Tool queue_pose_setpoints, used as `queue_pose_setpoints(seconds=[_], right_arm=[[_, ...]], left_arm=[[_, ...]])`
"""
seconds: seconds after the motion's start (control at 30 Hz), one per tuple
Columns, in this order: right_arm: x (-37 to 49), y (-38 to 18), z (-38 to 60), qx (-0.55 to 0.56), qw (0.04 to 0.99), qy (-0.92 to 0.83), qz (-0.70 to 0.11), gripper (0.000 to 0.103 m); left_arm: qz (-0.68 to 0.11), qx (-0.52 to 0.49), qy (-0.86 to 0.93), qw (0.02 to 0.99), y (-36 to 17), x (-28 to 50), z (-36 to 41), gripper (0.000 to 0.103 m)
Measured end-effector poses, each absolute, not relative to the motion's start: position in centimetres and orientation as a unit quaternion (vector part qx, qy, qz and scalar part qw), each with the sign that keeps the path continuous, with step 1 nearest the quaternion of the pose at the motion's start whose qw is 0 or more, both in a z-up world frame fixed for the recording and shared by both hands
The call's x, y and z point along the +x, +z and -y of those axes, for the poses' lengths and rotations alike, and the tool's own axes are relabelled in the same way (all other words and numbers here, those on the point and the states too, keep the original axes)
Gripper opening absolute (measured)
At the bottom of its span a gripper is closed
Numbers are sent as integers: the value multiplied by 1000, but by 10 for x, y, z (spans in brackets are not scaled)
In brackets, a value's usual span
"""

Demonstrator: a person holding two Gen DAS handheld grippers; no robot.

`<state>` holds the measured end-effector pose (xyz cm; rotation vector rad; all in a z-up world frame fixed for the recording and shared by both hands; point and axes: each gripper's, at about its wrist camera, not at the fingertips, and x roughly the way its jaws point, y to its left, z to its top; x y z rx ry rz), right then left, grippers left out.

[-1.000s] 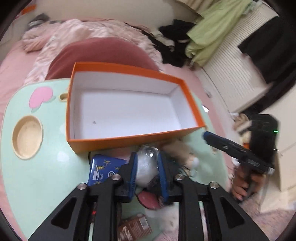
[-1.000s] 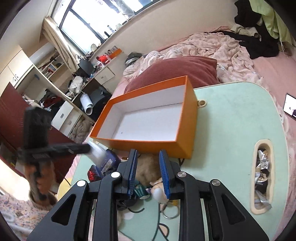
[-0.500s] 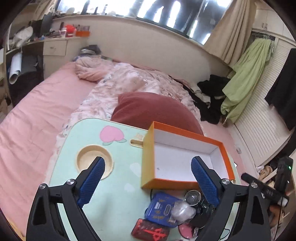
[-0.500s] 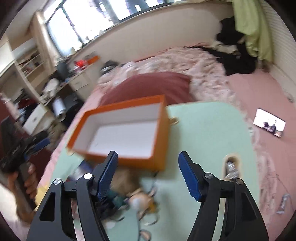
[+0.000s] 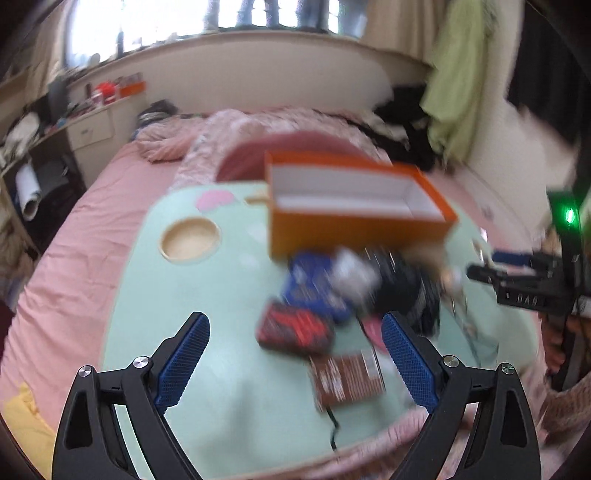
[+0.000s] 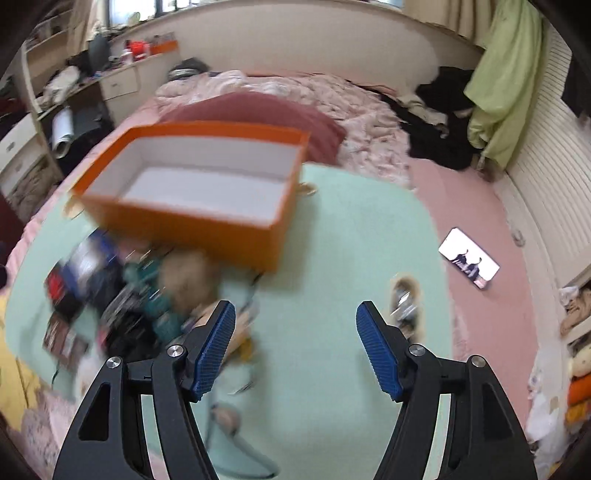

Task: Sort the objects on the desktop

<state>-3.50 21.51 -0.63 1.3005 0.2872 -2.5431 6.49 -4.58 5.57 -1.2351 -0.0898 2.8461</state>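
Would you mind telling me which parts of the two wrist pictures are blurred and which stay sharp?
Left wrist view: the orange box and the clutter pile before it are smeared by motion, while the left hand-held gripper is crisp; the window is blown out. Right wrist view: the same pile is heavily smeared, the right hand-held gripper sharp, the phone fairly clear; fisheye bends the edges.

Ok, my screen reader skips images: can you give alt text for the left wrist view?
Blurred view: the left gripper, open and empty, over a mint-green lap table. Beyond it, small clutter lies before an empty orange box; the right gripper enters at right.
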Motion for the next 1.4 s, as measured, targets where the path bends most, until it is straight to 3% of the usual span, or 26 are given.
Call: queue_pose_setpoints(seconds=[0.17,0.33,0.43,0.53,0.63,1.4], right_arm=[[10,-29,-215,444,180,-876,-52,69],[35,-49,-211,423,165,-888,-79,69],[40,-55,-202,411,165,-893,-84,74],[41,-59,-194,401,170,-896,-90,89],[38,-63,-193,408,170,-893,-88,103],[40,-64,-189,401,181,-893,-92,103]], left_arm=[[6,-401,916,20,42,95,34,94],[-13,-427,904,4,21,98,32,94],[-20,-430,903,-3,8,90,29,94],[-31,-447,894,-15,-6,82,25,95],[-8,-453,891,4,-10,79,28,102],[-11,-446,895,13,-12,80,27,103]])
